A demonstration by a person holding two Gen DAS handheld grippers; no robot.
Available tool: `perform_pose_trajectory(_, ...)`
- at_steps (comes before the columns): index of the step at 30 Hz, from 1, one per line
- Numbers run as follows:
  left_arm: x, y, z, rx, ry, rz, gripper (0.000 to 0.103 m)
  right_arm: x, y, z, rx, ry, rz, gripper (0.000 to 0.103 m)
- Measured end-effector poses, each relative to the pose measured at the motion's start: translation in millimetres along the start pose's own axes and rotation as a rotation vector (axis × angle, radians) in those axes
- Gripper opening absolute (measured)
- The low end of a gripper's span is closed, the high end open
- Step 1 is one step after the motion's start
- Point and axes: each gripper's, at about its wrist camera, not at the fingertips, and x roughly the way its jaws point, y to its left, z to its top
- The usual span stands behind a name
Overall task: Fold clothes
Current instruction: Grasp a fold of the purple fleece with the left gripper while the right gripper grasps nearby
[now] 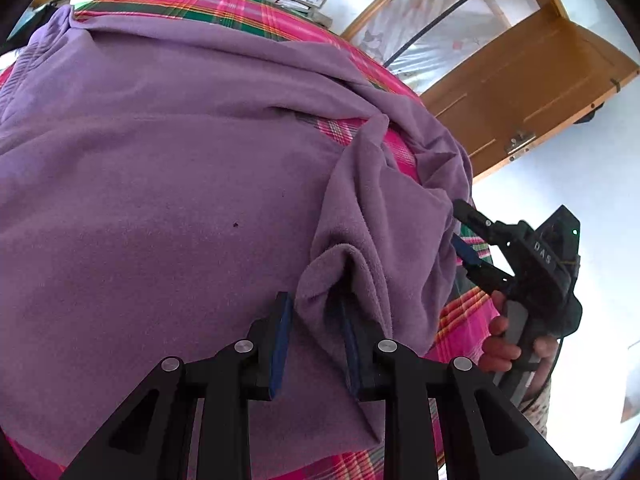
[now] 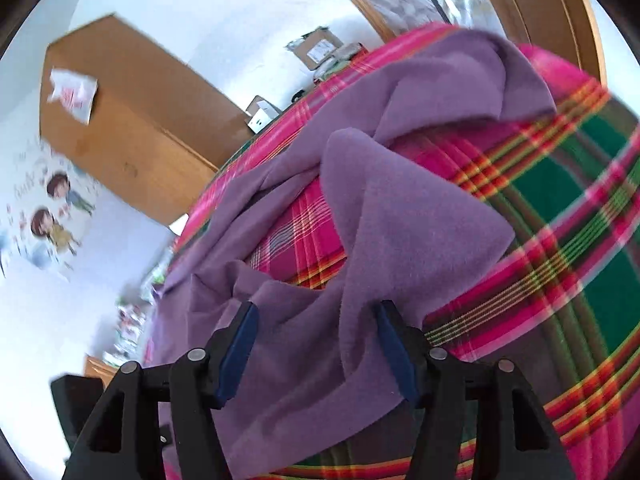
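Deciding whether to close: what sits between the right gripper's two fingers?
A bunched fold of the purple fleece garment lies between the open right gripper fingers; plaid blanket beyond. Right wrist view.

Left gripper fingers: black angular plastic, triangular cut-outs, round silver screw heads at the pivots
Left gripper pads: flat dark blue strips on the inner faces
Right gripper: same black linkage, silver screws, blue pads
Right gripper body marking: white letters "DAS", small green light
Handle: grey grip, thin black cable
Person's hand: patterned sleeve at the wrist
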Motion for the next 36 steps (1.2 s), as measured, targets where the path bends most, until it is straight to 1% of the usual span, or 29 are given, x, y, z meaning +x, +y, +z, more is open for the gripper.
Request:
perform_pose_trajectory(2,0.4,-1.3,0.0,0.008,-0.002,0.005,0.026,1.3,-2.3,-1.1,0.002,0.000,-0.003,0.064)
perform_pose_trajectory(4,1.2,-3.4,0.3,0.018,-0.006,0.013,0.026,2.5,3.3,-2.0,-0.020,0.000,-0.033,0.065)
perform_pose_trajectory(7,1.8,-8.2,-0.9,0.046,-0.012,0.034,0.026,9.3,17.6,-1.3,-0.073,0.005,-0.107,0.067)
perform_pose_trajectory(10,4.0,-13.3,-1.7,0.067,-0.017,0.057,0.026,18.2,34.8,-1.9,-0.171,0.008,-0.215,0.067)
perform_pose_trajectory(11,4.7,-14.8,-2.0,0.072,-0.018,0.062,0.026,19.8,39.7,-4.9,-0.204,0.003,-0.257,0.065)
perform_pose_trajectory(12,5.2,-16.1,-2.3,0.077,-0.018,0.066,0.025,21.4,44.6,-8.0,-0.236,-0.001,-0.299,0.060)
perform_pose_trajectory(13,5.7,-17.5,-2.7,0.082,-0.018,0.070,0.026,22.9,49.1,-10.9,-0.266,-0.006,-0.340,0.057)
perform_pose_trajectory(15,6.3,-19.4,-3.3,0.088,-0.018,0.077,0.026,25.1,54.1,-14.7,-0.305,-0.017,-0.404,0.043)
perform_pose_trajectory(16,6.6,-20.2,-3.7,0.091,-0.019,0.081,0.026,26.2,56.6,-16.5,-0.325,-0.022,-0.436,0.040)
perform_pose_trajectory(17,6.9,-21.0,-4.0,0.093,-0.019,0.084,0.026,27.2,58.8,-18.2,-0.342,-0.027,-0.464,0.033)
perform_pose_trajectory(18,7.0,-21.7,-4.5,0.095,-0.019,0.087,0.025,27.3,59.8,-18.5,-0.347,-0.030,-0.469,0.029)
perform_pose_trajectory(21,7.7,-23.5,-5.1,0.099,-0.019,0.094,0.026,27.4,62.5,-19.4,-0.360,-0.040,-0.481,0.021)
perform_pose_trajectory(23,7.5,-24.3,-5.1,0.096,-0.019,0.099,0.026,25.5,62.1,-18.1,-0.341,-0.043,-0.461,0.019)
perform_pose_trajectory(28,8.8,-30.3,-5.6,0.107,-0.027,0.119,0.026,3.3,54.2,-11.4,-0.305,-0.100,-0.432,0.018)
perform_pose_trajectory(30,9.0,-36.1,-6.4,0.125,-0.037,0.124,0.026,-4.3,53.2,-7.1,-0.299,-0.136,-0.437,0.018)
perform_pose_trajectory(33,9.2,-45.7,-8.0,0.155,-0.050,0.133,0.026,-32.3,45.4,-5.0,-0.281,-0.196,-0.451,0.018)
perform_pose_trajectory(36,11.5,-54.9,-10.3,0.182,-0.049,0.145,0.026,-54.2,39.3,-0.5,-0.275,-0.254,-0.491,0.018)
